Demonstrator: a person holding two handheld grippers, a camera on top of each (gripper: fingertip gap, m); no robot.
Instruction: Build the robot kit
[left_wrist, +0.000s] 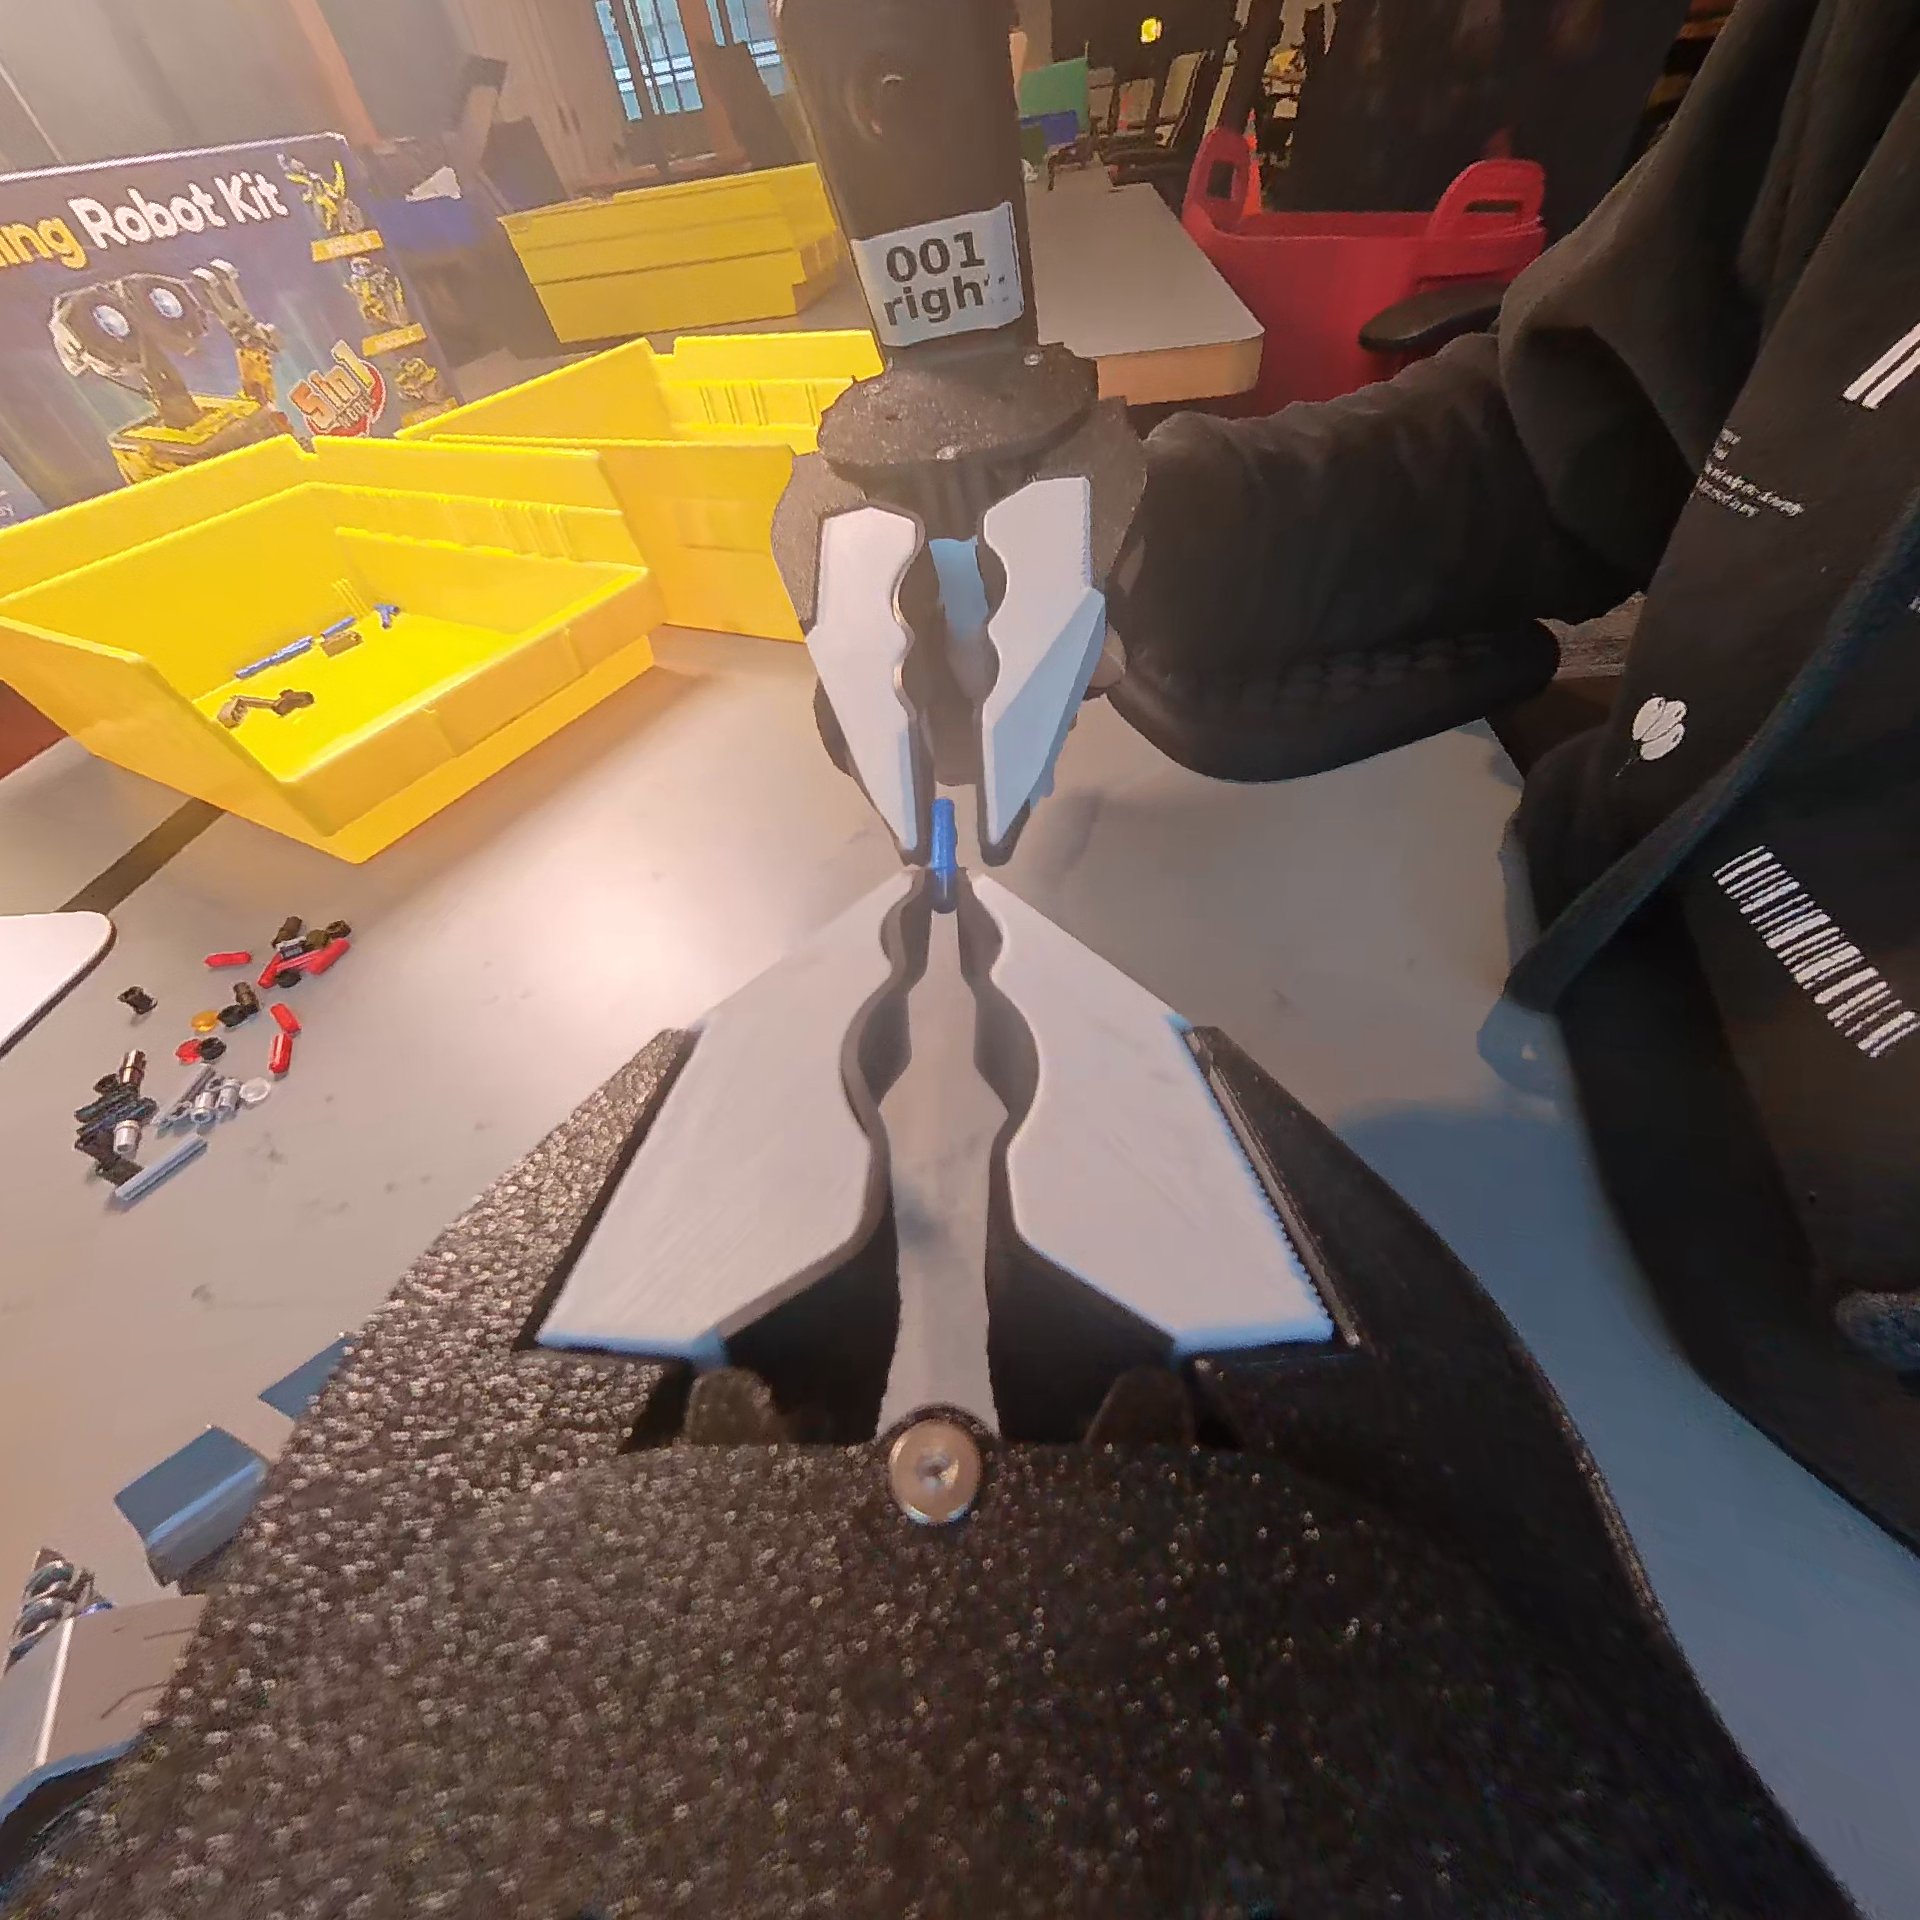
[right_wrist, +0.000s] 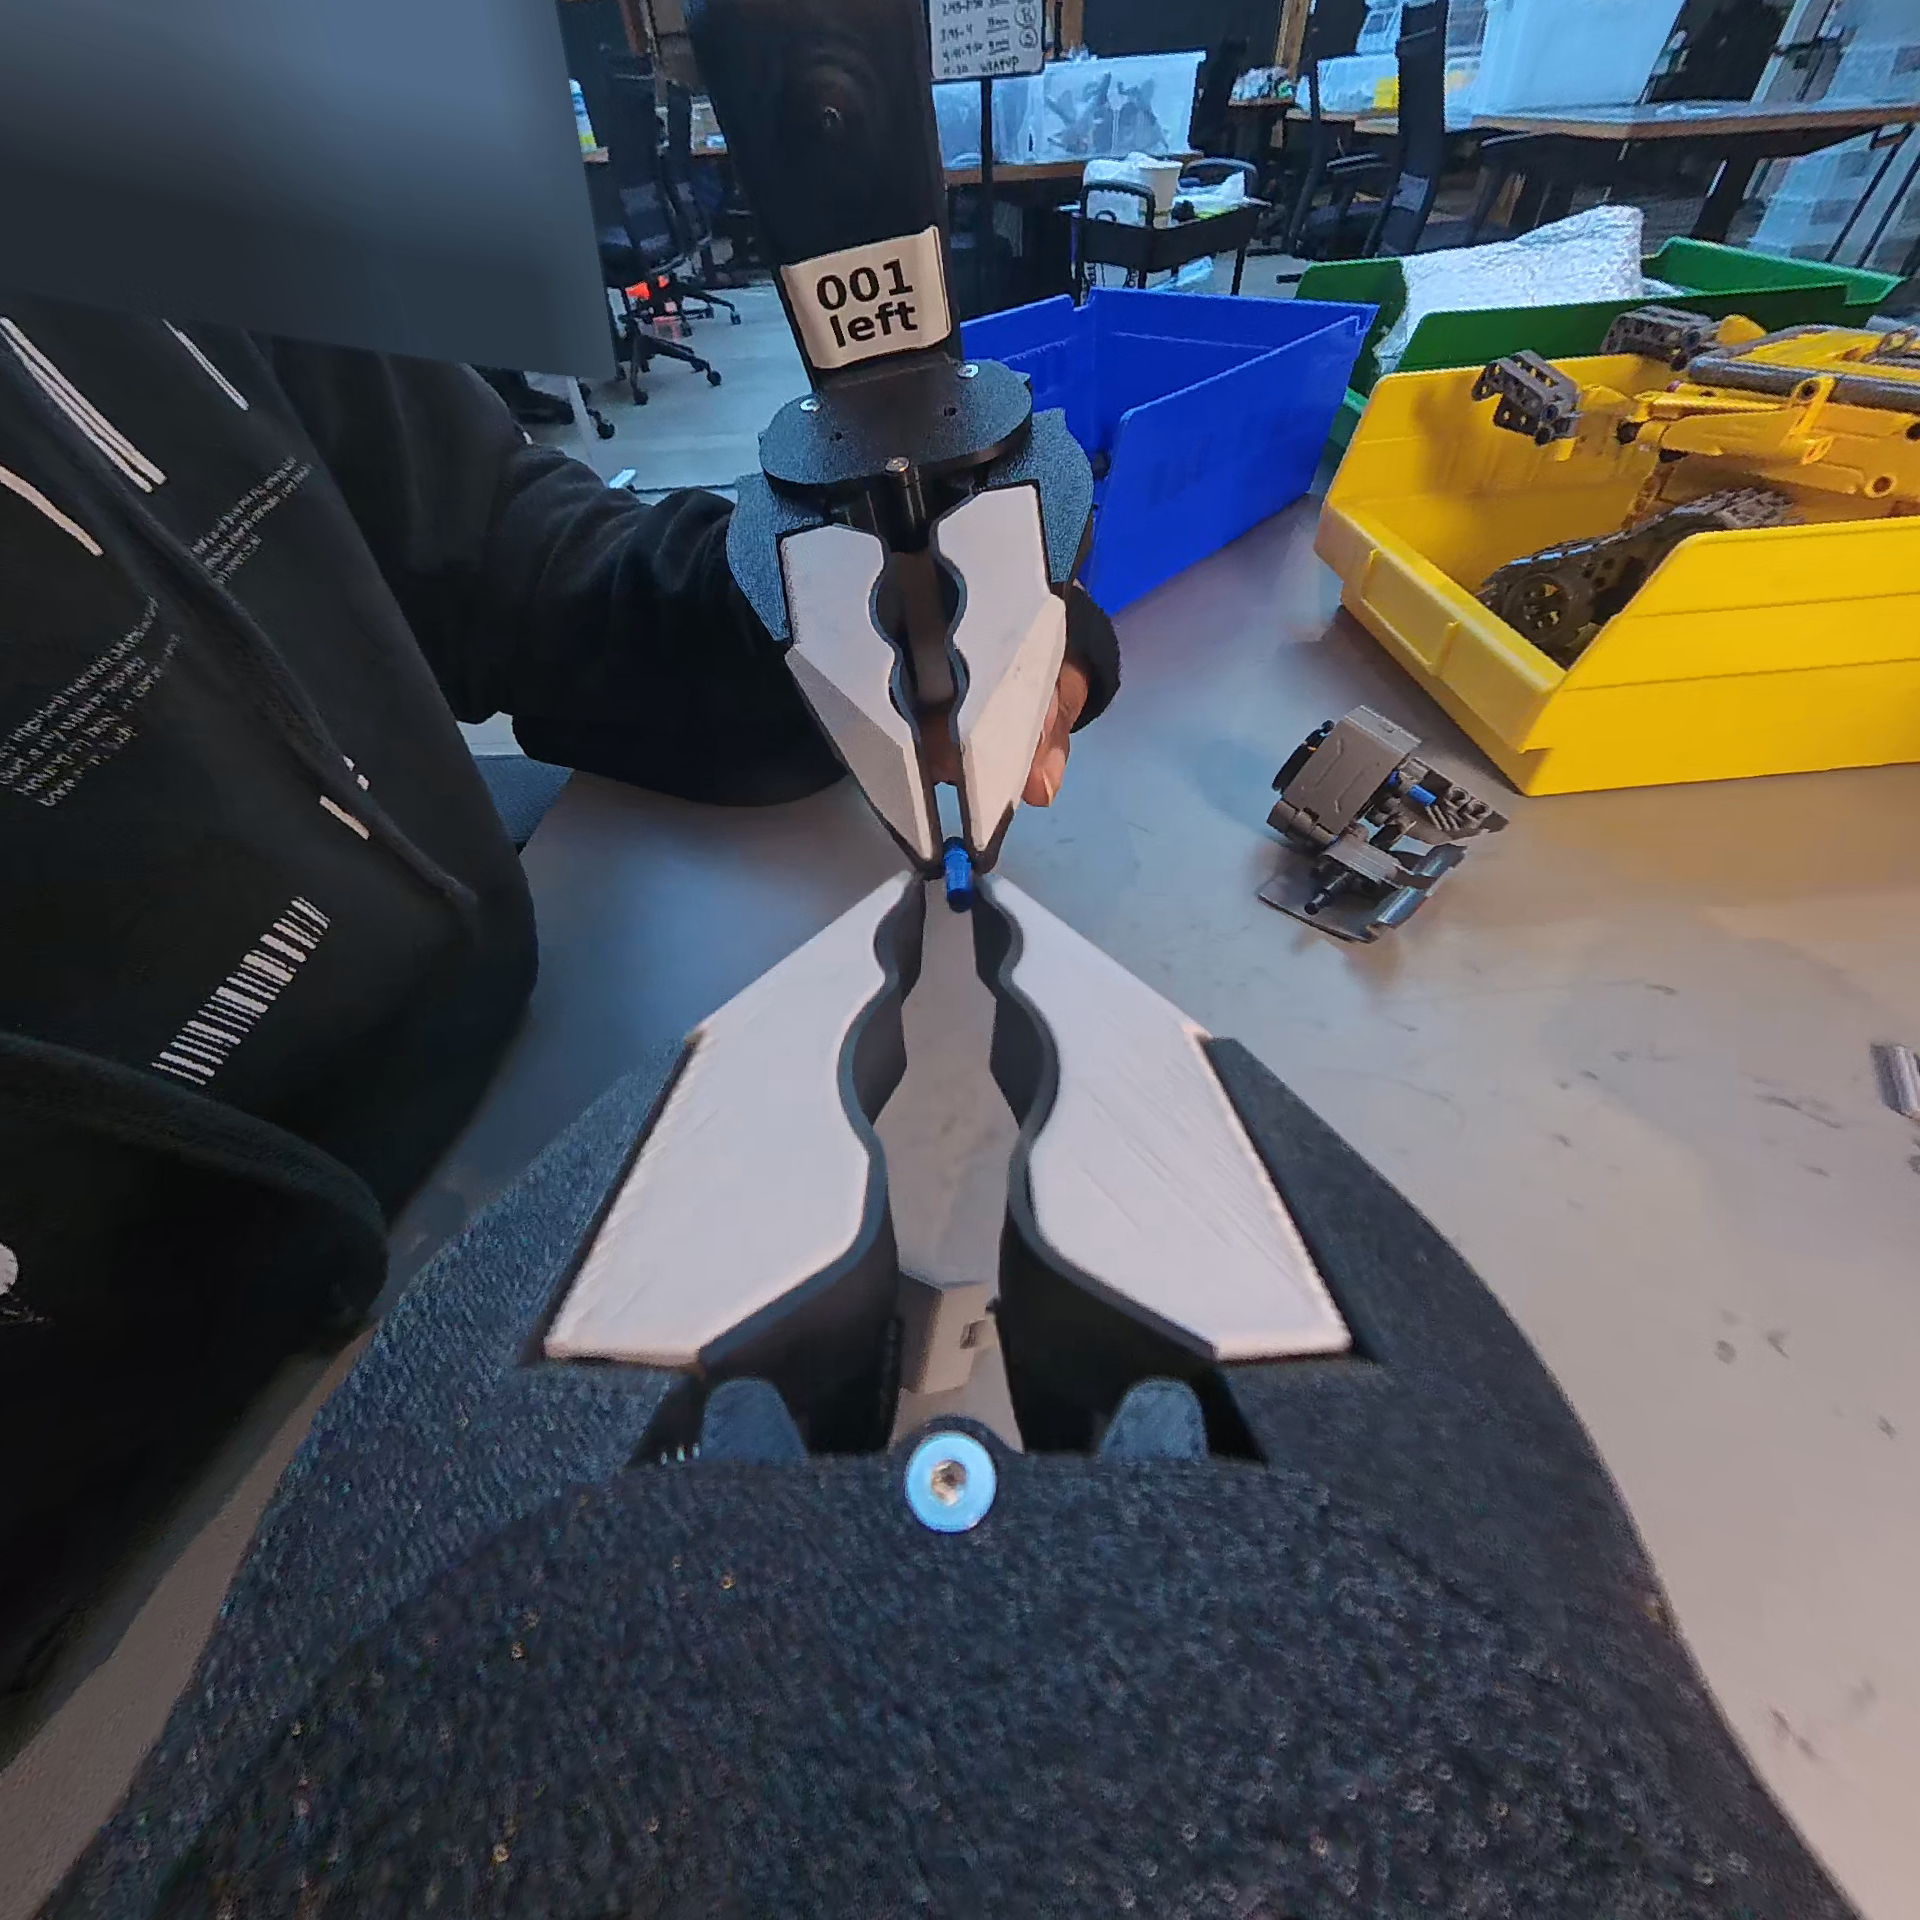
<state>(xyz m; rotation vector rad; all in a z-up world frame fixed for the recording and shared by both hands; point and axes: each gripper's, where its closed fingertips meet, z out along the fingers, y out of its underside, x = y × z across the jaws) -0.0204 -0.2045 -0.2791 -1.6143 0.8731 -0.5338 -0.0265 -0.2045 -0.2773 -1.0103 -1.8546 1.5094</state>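
Left wrist view has the left gripper (left_wrist: 940, 891) meeting the right gripper (left_wrist: 948, 850) tip to tip above the table (left_wrist: 1299, 935). A blue pin (left_wrist: 942, 847) bridges them, and both pairs of fingers are nearly closed, each pinching one end. Off to this gripper's left lie loose small parts (left_wrist: 208, 1039), with a yellow bin (left_wrist: 312, 769) beyond them. Only the right wrist view shows what sits to the right gripper's right: a grey part-built piece (right_wrist: 1371, 821), a blue bin (right_wrist: 1195, 416) and a yellow model (right_wrist: 1683, 436).
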